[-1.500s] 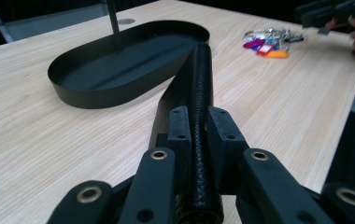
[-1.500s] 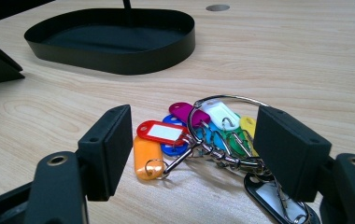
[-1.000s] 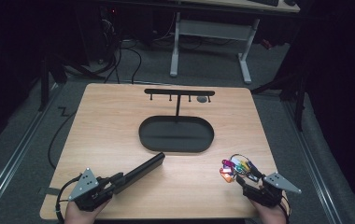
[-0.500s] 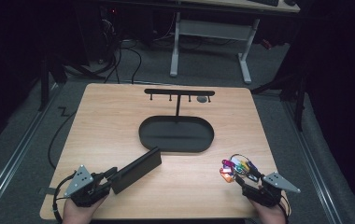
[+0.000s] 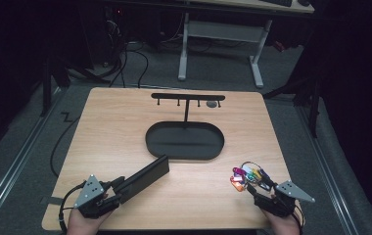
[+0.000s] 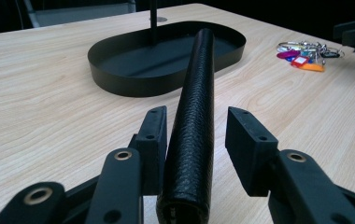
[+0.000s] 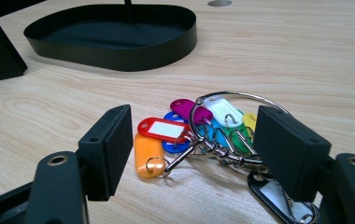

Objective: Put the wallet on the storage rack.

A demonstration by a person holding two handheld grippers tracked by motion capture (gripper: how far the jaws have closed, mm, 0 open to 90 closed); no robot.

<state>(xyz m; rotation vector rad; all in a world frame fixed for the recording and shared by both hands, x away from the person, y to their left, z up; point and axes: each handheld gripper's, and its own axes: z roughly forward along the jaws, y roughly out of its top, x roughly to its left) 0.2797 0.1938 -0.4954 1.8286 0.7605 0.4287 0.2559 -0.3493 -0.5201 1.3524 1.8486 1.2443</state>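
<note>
While the high view shows the left hand-held gripper (image 5: 117, 190) at the near end of a black case (image 5: 144, 177) lying on the counter (image 5: 115, 132) just short of the tray (image 5: 184, 141), the left gripper view shows its jaws, which have just been opening, released with gaps on both sides of the case. The right hand-held gripper (image 7: 194, 149) stands open around a bunch of key tags (image 7: 185, 135) on the counter, pads clear. The tray's post is cut off there.
</note>
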